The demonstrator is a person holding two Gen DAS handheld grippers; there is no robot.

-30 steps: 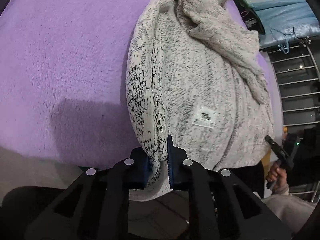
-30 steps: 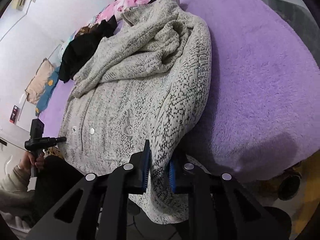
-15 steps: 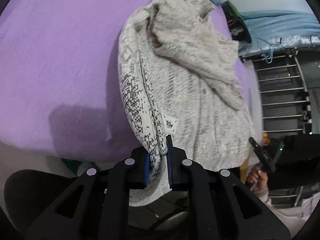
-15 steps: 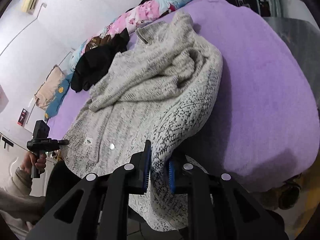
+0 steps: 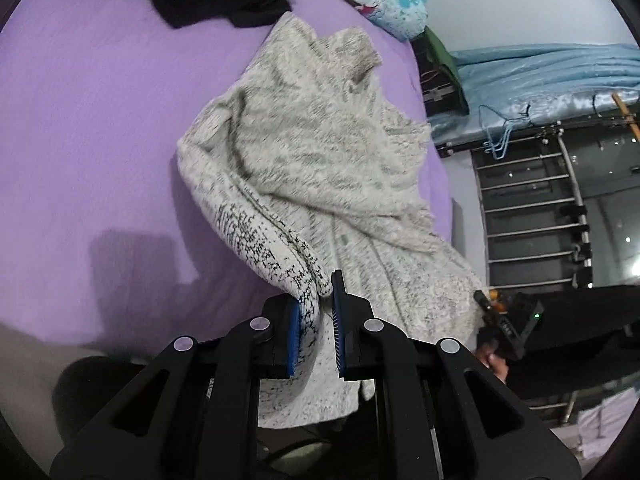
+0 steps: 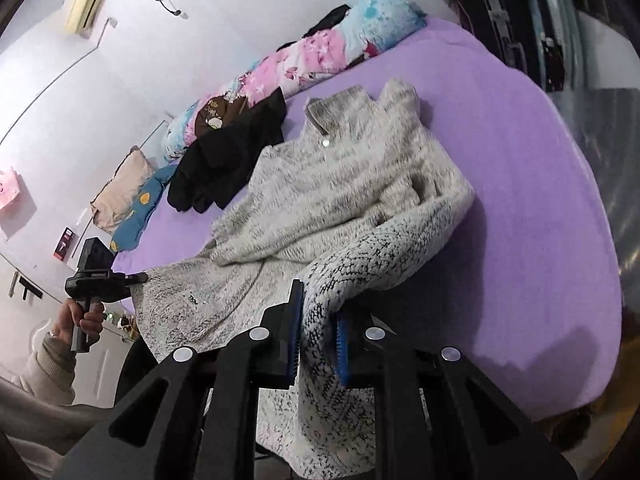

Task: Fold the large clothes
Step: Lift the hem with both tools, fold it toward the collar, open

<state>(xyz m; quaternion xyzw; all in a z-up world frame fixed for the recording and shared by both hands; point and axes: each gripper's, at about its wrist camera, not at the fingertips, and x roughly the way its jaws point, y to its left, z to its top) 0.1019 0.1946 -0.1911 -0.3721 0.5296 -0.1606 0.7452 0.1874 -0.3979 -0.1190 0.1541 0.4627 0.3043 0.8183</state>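
A large grey-and-white knit sweater (image 5: 316,160) lies crumpled on a purple bed (image 5: 92,120), its lower hem pulled up toward me. My left gripper (image 5: 316,312) is shut on one corner of the hem, black-speckled fabric pinched between its blue pads. My right gripper (image 6: 318,320) is shut on the other hem corner of the sweater (image 6: 340,192), and cloth hangs down below its jaws. The collar end rests far up the bed (image 6: 520,160). Each view shows the opposite gripper at its edge, held by a hand (image 6: 80,316).
A black garment (image 6: 228,160) lies beyond the sweater, with a floral quilt roll (image 6: 304,60) and pillows (image 6: 120,184) along the wall. A metal rack (image 5: 536,208) and a blue-covered bunk (image 5: 532,76) stand past the bed's right edge.
Both grippers have risen with the hem in them, lifting the sweater's lower part off the bed edge. More of the bed's far end and the pillows now shows.
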